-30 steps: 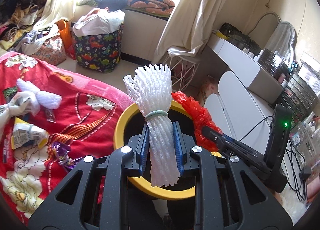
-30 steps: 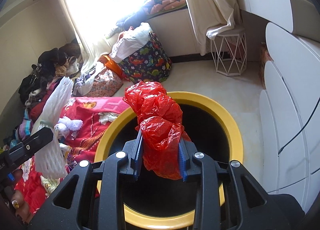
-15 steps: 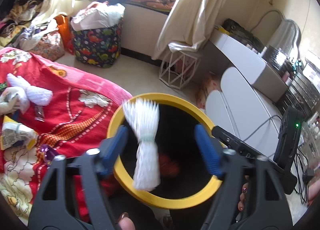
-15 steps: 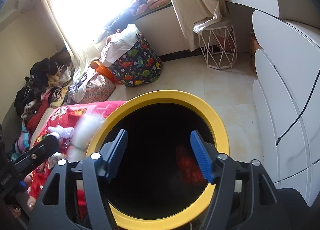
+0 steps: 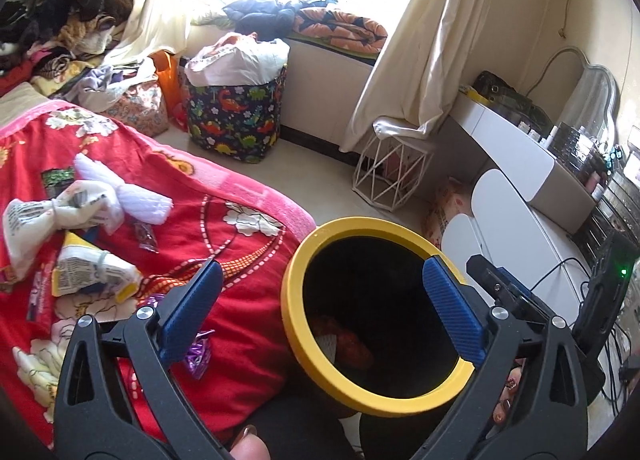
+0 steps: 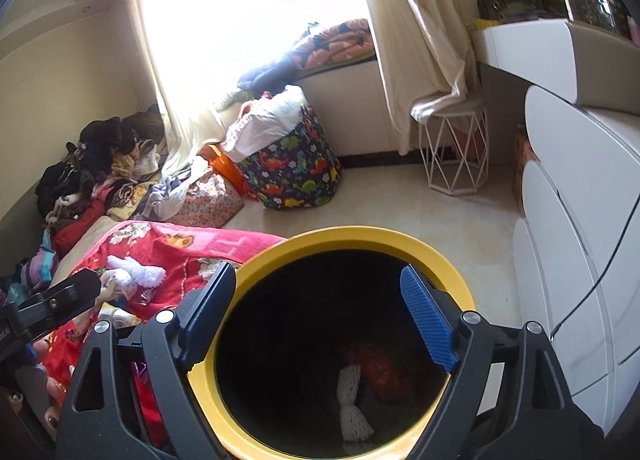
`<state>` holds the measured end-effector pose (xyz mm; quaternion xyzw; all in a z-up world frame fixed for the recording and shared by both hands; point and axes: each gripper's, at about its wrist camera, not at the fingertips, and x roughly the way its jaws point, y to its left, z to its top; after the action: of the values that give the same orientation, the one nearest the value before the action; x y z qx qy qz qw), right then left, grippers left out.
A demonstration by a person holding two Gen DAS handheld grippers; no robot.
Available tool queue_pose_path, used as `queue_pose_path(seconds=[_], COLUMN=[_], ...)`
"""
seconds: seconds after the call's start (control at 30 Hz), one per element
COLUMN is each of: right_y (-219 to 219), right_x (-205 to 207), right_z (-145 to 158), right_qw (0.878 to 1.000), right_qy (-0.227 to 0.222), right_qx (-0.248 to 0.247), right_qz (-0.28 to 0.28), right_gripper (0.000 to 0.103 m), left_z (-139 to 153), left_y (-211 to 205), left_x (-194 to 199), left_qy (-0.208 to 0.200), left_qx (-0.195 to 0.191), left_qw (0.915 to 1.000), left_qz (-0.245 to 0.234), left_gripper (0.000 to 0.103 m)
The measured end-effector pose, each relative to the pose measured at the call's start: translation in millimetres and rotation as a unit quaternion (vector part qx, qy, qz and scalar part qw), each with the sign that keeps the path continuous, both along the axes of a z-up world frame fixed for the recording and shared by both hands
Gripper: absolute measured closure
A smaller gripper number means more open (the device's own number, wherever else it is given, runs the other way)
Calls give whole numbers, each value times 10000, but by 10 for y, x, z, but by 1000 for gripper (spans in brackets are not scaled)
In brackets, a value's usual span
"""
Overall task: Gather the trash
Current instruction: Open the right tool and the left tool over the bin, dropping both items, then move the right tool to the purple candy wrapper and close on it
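Observation:
A yellow-rimmed black bin (image 5: 344,388) (image 6: 360,234) stands beside the bed. Inside it lie a white foam net (image 6: 352,400) (image 5: 327,344) and a red plastic bag (image 6: 380,368) (image 5: 352,344). My left gripper (image 5: 324,312) is open and empty, over the bin's left rim. My right gripper (image 6: 320,316) is open and empty, above the bin mouth. On the red bedspread (image 5: 224,260) lie a white foam net (image 5: 136,200), a knotted printed wrapper (image 5: 52,216), a yellow-white wrapper (image 5: 92,272) and purple foil (image 5: 198,352).
A dinosaur-print basket (image 5: 236,120) with laundry stands by the window wall. A white wire stool (image 5: 396,168) and white drawers (image 5: 512,228) stand to the right. Clothes (image 6: 92,176) are piled at the far left. Cables run down the drawers.
Both grippers opened. The white foam net and the red bag dropped from them into the bin. Both grippers have drawn back slightly.

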<state>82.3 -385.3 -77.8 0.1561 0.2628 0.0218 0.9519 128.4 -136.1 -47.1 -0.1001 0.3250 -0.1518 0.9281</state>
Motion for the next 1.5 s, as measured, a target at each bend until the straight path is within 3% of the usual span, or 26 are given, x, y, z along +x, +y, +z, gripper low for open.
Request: queue_pose_path(seconds=[0.4,0.8,1.5], right_y=[428,967,1890], right_x=[-142,-188,-74], right_z=[158,221,94], right_qw=[9947,9858,9568], right_qy=[-655,-574,-123], right_qx=[-278,-467,-957], right_qz=[741,1507,2741], right_gripper=[16,14,12], left_z=[148,212,250], left_y=[345,781,1542], left_x=[-110,-175,-113], left_qy=[-326,-446,-405], left_qx=[149,173,-7], left_qw=[9988,9960,9859], left_qz=[342,759,1626], left_gripper=[11,11,11])
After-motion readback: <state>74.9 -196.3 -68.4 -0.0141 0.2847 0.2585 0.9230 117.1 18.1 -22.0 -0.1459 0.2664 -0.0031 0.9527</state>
